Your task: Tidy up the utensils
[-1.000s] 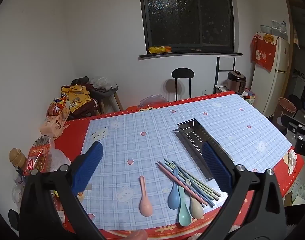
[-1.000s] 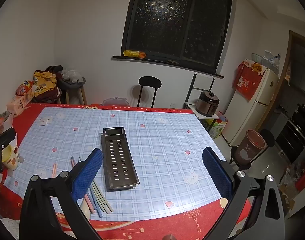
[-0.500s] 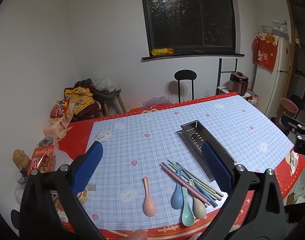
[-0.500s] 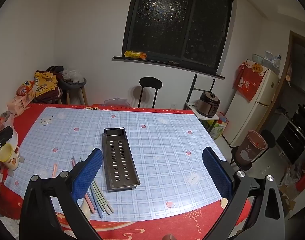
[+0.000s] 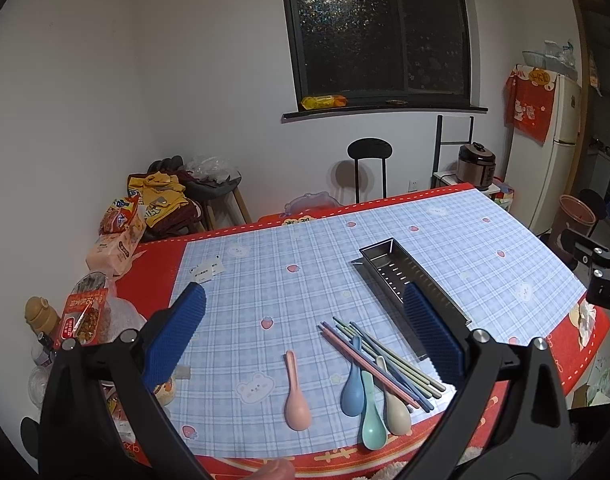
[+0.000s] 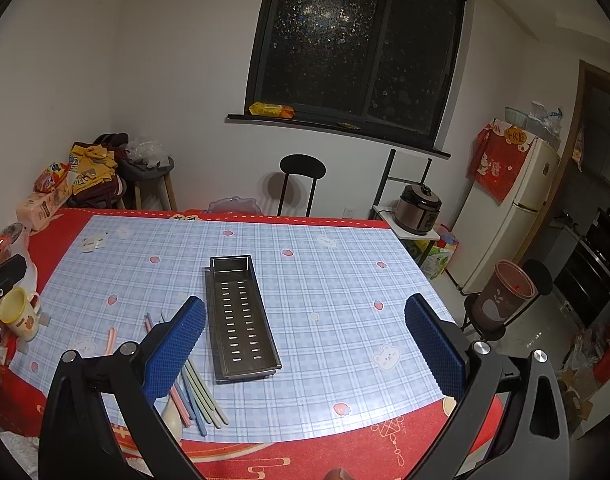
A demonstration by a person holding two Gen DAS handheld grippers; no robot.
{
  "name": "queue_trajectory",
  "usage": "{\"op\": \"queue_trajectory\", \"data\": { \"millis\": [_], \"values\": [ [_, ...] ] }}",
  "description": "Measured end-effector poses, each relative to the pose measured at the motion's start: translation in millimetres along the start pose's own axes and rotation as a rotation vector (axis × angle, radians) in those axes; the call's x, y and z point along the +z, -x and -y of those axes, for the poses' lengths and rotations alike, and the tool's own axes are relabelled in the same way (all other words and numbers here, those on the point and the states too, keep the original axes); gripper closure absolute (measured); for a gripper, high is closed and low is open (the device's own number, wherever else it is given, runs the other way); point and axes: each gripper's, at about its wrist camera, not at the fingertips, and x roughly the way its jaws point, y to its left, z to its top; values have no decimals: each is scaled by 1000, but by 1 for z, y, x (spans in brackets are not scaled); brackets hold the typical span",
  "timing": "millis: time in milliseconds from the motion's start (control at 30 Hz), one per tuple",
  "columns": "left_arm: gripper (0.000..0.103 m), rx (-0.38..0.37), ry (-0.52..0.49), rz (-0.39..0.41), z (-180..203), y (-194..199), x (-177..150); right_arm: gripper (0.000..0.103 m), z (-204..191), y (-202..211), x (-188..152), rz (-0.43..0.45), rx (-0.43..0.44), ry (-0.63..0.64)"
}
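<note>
Left wrist view: your left gripper [image 5: 301,340] hangs above the table's near edge, fingers spread wide and empty; your right gripper [image 6: 305,346] is likewise wide apart, holding nothing. Just below lie the pink spoon [image 5: 296,394], three more spoons [image 5: 371,396] and the chopsticks [image 5: 379,356], all on the tablecloth [image 5: 305,256]. Beyond them the metal tray [image 6: 241,316] sits empty, so you've sorted nothing yet.

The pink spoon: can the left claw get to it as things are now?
Probably yes. The pink spoon lies alone on the table mat, apart from the other spoons, and the open left claw holds nothing, with nothing between them.
</note>
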Motion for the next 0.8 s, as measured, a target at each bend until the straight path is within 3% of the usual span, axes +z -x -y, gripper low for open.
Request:
{"op": "queue_trajectory", "data": {
  "millis": [800],
  "values": [
    [6,-3,-4,-12,4,2,-3,5,0,-1,-6,-4,2,-10]
  ]
}}
